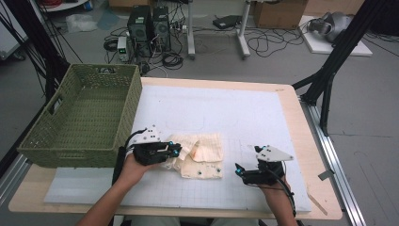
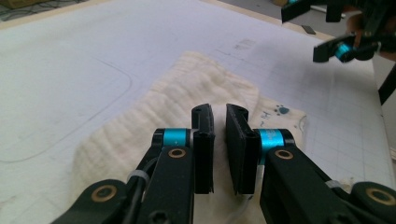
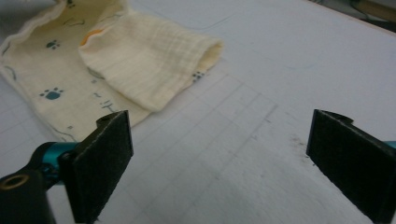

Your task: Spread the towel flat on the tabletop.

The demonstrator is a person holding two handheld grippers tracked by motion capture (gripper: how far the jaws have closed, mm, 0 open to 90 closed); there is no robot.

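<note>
Pinching the cream cloth (image 1: 200, 157) at its left edge is the step in hand, judging by how the left gripper (image 2: 219, 140) sits: its fingers (image 2: 202, 149) stand nearly closed, a narrow slit between them, low over the cloth's ribbed fold, which spreads just beyond and under the tips. Whether a layer of fabric is actually caught between the pads cannot be told from the left gripper view; a pale fold does show below them. To do this well, the fingers should bite one clean edge, not a bunched heap, and lift only after the grip feels sure, or the thin fabric will likely slip out.

The right gripper (image 3: 219, 163) hovers with its fingers (image 3: 100, 163) spread wide and nothing between them; the cloth's paw-print side lies ahead of and to the left of those fingers, near but apart from them.

The cloth rests on the white mat (image 1: 244, 113) of the desk (image 1: 310, 155), between the two grippers. The green woven basket (image 1: 84, 117) stands just behind the left hand, its near wall close, so a lift towards it needs to clear the rim. Beyond the fingers the mat is open, and to the right gripper's outer side the mat's edge and desk rim are near
</note>
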